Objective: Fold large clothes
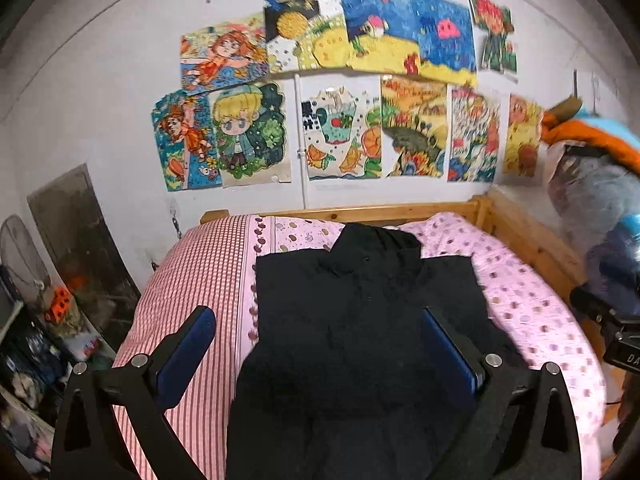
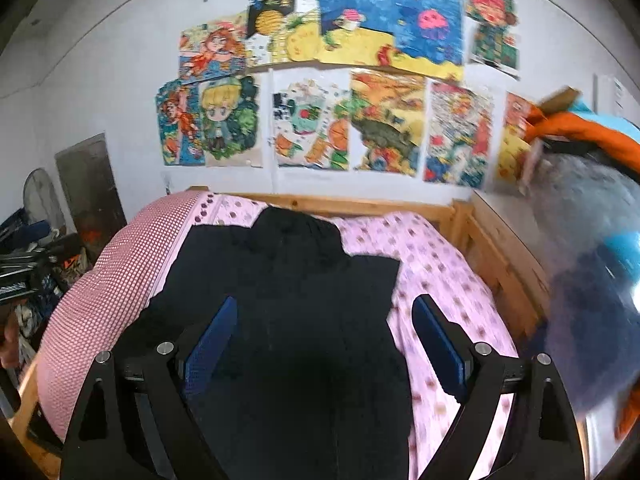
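One black garment [image 1: 360,320] lies spread flat on the bed, collar end toward the wooden headboard [image 1: 360,213] and its body running down the middle of the pink bedding [image 1: 532,304]. The bedding shows two patterns: a dotted pink sheet under and to the right of the garment, and a red-and-white checked cover [image 1: 192,280] on the left. Two grippers appear, one per view. The left gripper [image 1: 320,344] hangs above the garment with its two blue-padded fingers [image 1: 188,352] spread wide, nothing between them. The right gripper [image 2: 324,340] is likewise raised over the cloth, its two fingers [image 2: 438,344] wide apart and gripping nothing. On the white wall behind the bed hang about eleven colourful drawings [image 1: 248,132] in two rows, roughly five above and six below. At the right stands a pile of bagged clothes [image 1: 592,168] topped with orange and blue fabric.
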Demonstrator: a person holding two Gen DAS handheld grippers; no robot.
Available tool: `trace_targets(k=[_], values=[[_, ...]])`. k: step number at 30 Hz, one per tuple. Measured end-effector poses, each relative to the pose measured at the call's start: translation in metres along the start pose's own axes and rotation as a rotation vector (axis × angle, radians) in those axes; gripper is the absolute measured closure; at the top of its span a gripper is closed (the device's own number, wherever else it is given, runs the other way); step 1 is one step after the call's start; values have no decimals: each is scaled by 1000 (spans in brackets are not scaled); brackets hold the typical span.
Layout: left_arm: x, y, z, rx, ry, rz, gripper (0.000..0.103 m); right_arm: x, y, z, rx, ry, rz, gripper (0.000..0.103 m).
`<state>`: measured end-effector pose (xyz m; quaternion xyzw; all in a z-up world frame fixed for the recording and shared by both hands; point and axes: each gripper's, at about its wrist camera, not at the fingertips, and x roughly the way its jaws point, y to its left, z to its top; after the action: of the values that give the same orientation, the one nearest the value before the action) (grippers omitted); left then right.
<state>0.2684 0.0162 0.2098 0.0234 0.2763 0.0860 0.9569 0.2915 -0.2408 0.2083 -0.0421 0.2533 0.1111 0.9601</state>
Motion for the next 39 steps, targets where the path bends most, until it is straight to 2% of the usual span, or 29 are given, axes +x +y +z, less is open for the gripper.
trace_targets(k=[3,7,11,16,18,20,23,26,30,32,34,36,38,39], values=[[40,-10,8,33,8,7,2,44,2,9,-18,-34,9,17],[95,-15,19,31,19,-11,2,98,-4,12,22,-66,58,17],[140,-14,33,13,11,-34,2,151,-13,15,68,-35,61,17],[203,-17,49,1,33,-13,2,228,-35,20,192,9,76,18],[230,-17,54,-18,45,-8,2,257,-41,19,232,31,85,21],[255,-19,58,-37,55,-6,2,288,-45,16,265,53,93,33],[289,-23,61,-46,69,-4,2,330,-50,9,314,80,116,44],[322,-31,62,-40,78,0,5,362,-50,4,328,100,139,46],[364,-41,62,-62,125,-8,22,397,-45,0,339,117,160,48],[378,-43,62,-77,140,-12,31,409,-44,-1,348,125,158,53],[391,-47,62,-90,161,-27,46,420,-44,-2,359,126,161,55],[396,-49,63,-100,154,-39,52,430,-46,-5,375,124,160,61],[399,-51,65,-113,148,-61,63,437,-51,-9,416,127,168,75],[399,-52,66,-117,151,-73,76,437,-53,-11,435,119,183,78]])
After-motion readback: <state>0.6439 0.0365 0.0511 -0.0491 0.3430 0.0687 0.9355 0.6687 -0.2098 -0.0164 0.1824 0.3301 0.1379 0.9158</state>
